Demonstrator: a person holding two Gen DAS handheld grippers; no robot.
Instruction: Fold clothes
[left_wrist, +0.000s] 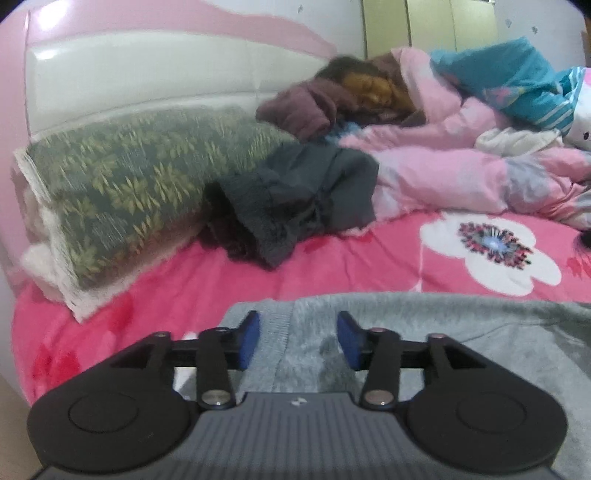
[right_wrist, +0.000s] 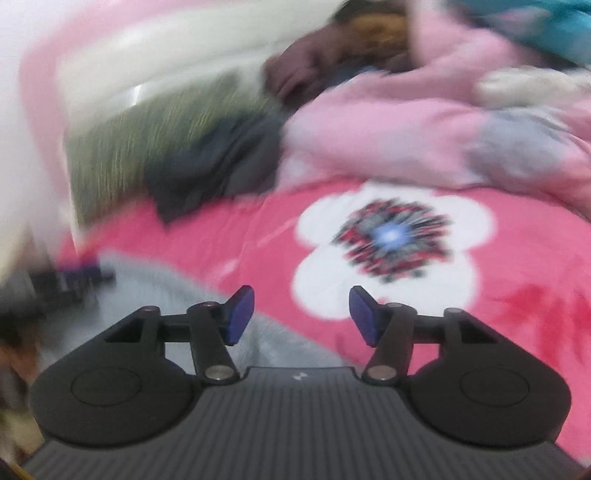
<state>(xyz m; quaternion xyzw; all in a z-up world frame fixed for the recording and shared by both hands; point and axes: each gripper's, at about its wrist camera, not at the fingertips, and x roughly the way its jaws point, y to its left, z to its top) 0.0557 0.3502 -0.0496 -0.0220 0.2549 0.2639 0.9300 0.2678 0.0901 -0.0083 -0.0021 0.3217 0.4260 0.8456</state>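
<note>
Grey fleecy knit garment (left_wrist: 424, 332) lies spread on the bright pink flowered bedspread (left_wrist: 332, 266), at the near edge of it, with a ribbed band (left_wrist: 271, 332) running lengthwise away from the camera. Whether it is laid out for folding or already part-folded, I cannot tell: too little of its outline shows.

Left gripper (left_wrist: 298, 338) hangs just over the garment, its blue-padded fingers (left_wrist: 249, 338) spread apart on either side of the ribbed band, holding nothing. Right gripper (right_wrist: 302, 315) is likewise released, fingers wide, over the garment's far edge where grey cloth meets the bedspread; that view is badly blurred, so the contact there cannot be judged.

As for handling, the garment looks soft, thick and limp: light enough, but it will sag and drag rather than hold a line, and the fleece should cling a little to the bedspread. A pinch at a hem or at the firmer ribbed band would likely hold better than a bite into the loose middle.

Beyond the garment, a dark grey crumpled garment (left_wrist: 299, 199) leans against a green leaf-patterned rolled cushion (left_wrist: 122, 192), beside a heap of pale pink bedding (left_wrist: 443, 162).
</note>
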